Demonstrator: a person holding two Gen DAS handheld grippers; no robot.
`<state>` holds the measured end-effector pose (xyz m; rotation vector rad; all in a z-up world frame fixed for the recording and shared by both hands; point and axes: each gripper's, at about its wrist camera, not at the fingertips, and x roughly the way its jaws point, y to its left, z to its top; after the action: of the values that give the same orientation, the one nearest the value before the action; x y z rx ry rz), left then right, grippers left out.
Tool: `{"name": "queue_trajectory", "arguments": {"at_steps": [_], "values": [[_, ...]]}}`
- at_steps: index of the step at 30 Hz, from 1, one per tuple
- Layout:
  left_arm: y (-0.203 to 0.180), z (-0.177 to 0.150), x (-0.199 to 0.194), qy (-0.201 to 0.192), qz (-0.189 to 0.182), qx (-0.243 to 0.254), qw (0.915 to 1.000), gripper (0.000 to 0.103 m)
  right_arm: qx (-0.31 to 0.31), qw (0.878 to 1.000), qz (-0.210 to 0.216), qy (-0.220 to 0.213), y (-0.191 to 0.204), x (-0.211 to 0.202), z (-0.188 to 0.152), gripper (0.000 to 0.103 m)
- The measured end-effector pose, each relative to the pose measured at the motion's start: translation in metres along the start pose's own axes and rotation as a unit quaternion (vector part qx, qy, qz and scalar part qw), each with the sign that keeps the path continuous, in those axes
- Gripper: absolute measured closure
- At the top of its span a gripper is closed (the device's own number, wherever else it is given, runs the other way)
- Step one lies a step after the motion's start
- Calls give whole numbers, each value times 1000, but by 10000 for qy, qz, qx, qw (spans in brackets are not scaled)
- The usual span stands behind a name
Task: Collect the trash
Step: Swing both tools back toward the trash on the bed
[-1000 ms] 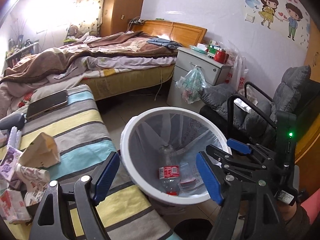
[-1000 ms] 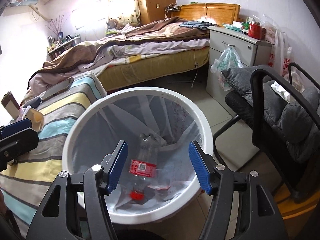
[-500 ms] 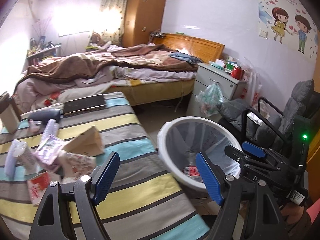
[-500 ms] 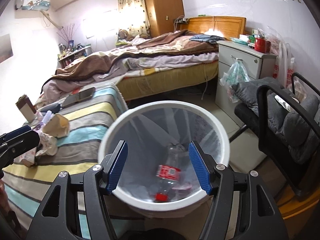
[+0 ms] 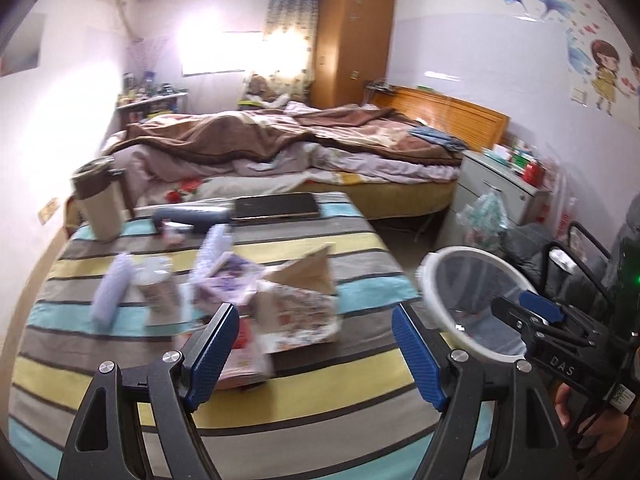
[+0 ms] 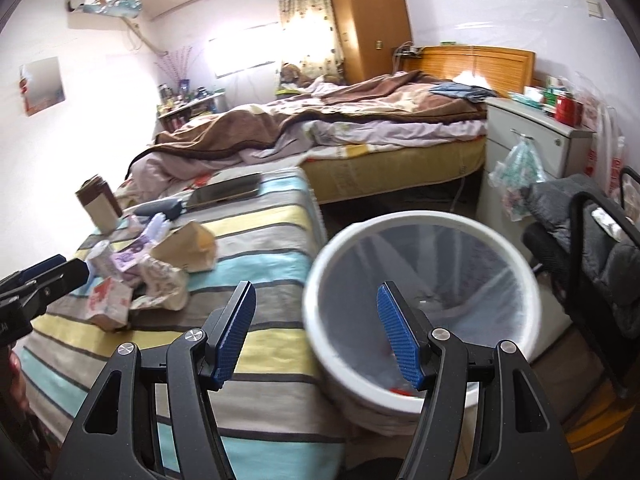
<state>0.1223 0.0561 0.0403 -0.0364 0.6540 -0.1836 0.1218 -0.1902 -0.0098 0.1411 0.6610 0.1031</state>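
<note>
Left tool (image 5: 316,344): jaws spread wide, nothing between them; it hangs above the striped worktop (image 5: 320,400) and faces the litter.
Right tool (image 6: 316,326): jaws spread wide, empty; it sits over the gap between the worktop edge and the bin (image 6: 516,272).
Trash pile (image 5: 280,300): loose on the worktop, directly ahead of the left tool and just beyond its fingertips. It comprises a printed crumpled wrapper (image 5: 304,312), a tan paper bag (image 5: 308,274), a small carton (image 6: 108,304) and pale plastic pieces further left. Motion blur prevents finer identification.
Bin: white rim, clear liner, standing on the floor against the worktop's right edge. Something red lies at the bottom; blur hides what.
Governing relation: the pile lies straight in front of the left tool, whereas from the right tool it lies well off to the left. The left tool is judged nearer and better aligned.
Long axis: the printed wrapper runs roughly crosswise to the left jaws.
Not trash, by judgement: tablet (image 5: 276,206) and cup (image 5: 100,204) at the far end.
Risk: light wrappers may slip or drag neighbours.
</note>
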Motion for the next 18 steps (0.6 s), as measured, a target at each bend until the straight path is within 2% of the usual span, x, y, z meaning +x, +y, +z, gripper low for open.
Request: {"name": "queue_trajectory", "arguments": {"at_steps": [2, 8, 18], "values": [[17, -2, -5, -28, 207, -68, 9998, 25, -72, 9999, 91, 84, 9, 7, -2, 38], [65, -9, -11, -3, 529, -461, 9975, 25, -346, 9984, 378, 229, 43, 17, -7, 38], [120, -23, -5, 166, 847, -704, 9938, 25, -932, 9923, 652, 493, 86, 43, -5, 38]]}}
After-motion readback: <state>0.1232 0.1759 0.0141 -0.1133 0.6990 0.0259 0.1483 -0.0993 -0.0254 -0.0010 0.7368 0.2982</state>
